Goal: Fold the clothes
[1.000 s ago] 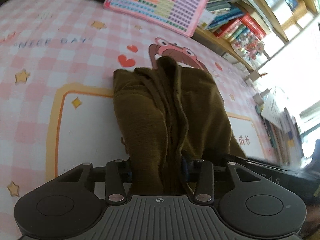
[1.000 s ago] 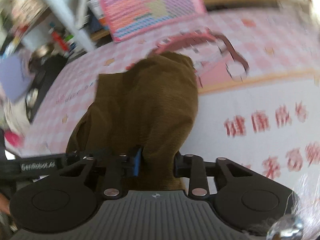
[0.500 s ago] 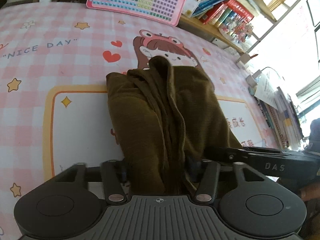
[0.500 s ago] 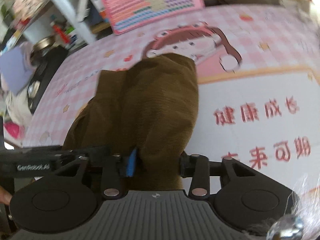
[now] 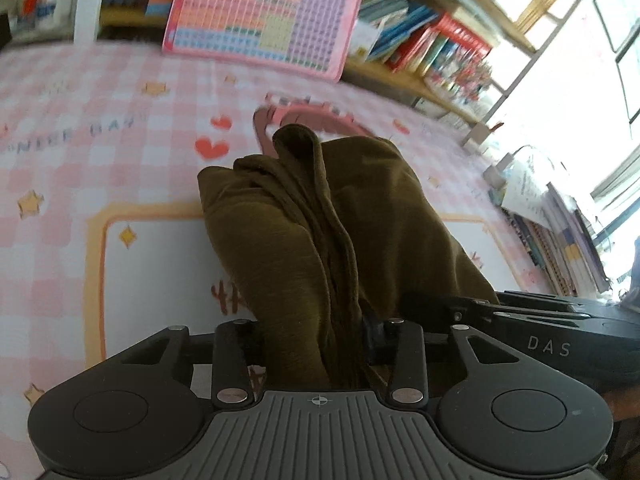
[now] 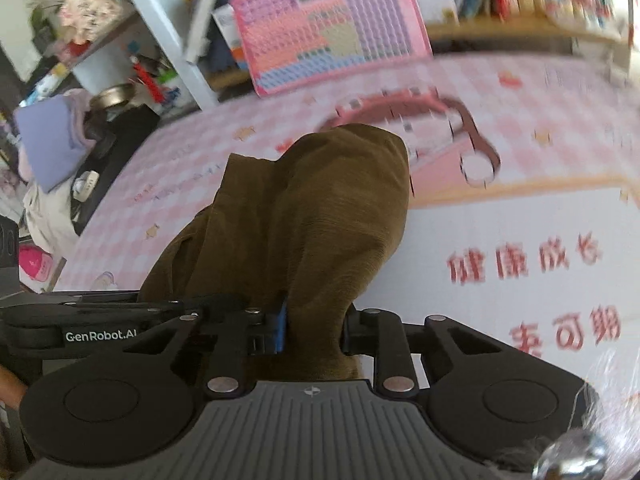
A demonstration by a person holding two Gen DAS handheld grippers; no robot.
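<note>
Pink-and-white checked mat (image 5: 132, 128) covers the work surface, printed with stars, red hearts, a cartoon figure and a white panel framed in orange; the right wrist view shows red Chinese characters (image 6: 524, 260) on that panel. Behind the mat stands a pink chart board (image 5: 264, 20), leaning against shelving. Shelves of books (image 5: 432, 40) run along the far edge and round toward a bright window on the right of the left wrist view. The right wrist view adds a white shelf post (image 6: 160, 32) and a cluttered corner on its left, blurred.

Olive-brown garment (image 5: 328, 232) lies bunched in the middle of the mat, over the cartoon figure and the upper edge of the white panel. It rises from the mat toward both grippers in thick folds, with a ridge of gathered hems running down its centre in the left wrist view.

Left gripper (image 5: 316, 340): jaws closing, a thick gathered bundle of the garment between them, cloth filling the gap and pinched by the pads on both sides. Right gripper (image 6: 314, 330): jaws closing likewise, a narrower fold of the same garment caught between them, with a blue pad (image 6: 281, 326) pressed against the cloth on the left side.

Both grippers sit side by side at the near end of the garment; each shows in the other's view as a dark body at the frame edge.
</note>
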